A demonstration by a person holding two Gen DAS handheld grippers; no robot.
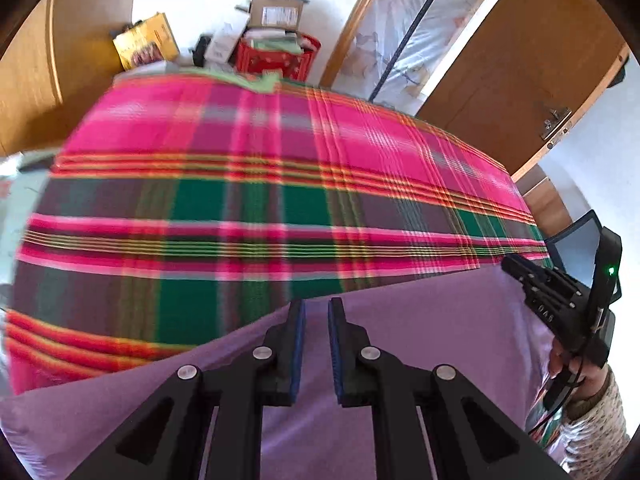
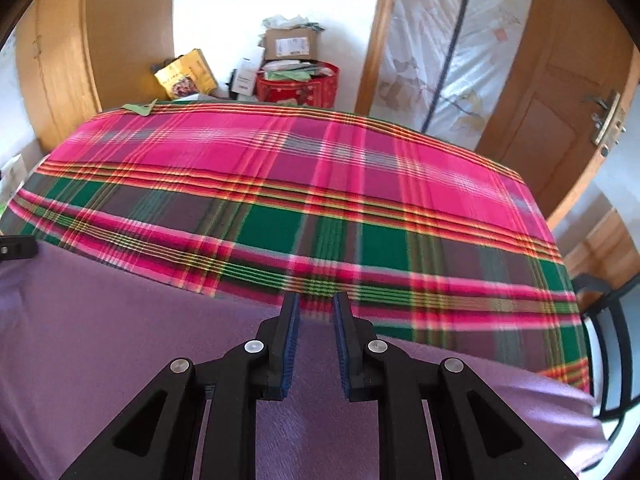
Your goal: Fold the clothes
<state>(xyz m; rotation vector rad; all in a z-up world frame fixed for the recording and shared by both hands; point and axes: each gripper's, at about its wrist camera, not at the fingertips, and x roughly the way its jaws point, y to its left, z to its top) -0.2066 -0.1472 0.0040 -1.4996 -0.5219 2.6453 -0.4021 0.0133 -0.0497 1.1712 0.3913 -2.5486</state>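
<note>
A lilac garment point(image 1: 420, 344) lies spread flat on a table covered by a pink, green and red plaid cloth point(image 1: 248, 184). My left gripper point(image 1: 317, 305) hovers over the garment near its far edge, jaws a small gap apart, nothing between them. The right gripper point(image 1: 520, 270) shows at the right of the left wrist view, held in a hand over the garment's right end. In the right wrist view the right gripper point(image 2: 316, 300) is open and empty above the garment point(image 2: 120, 340), at its far edge beside the plaid cloth point(image 2: 320, 184).
Beyond the table's far edge stand a red bin point(image 2: 298, 84), a cardboard box point(image 2: 292, 44) and a yellow box point(image 2: 186, 74) against a white wall. Wooden doors point(image 2: 560, 92) flank the table. A dark chair point(image 2: 612, 340) stands at the right.
</note>
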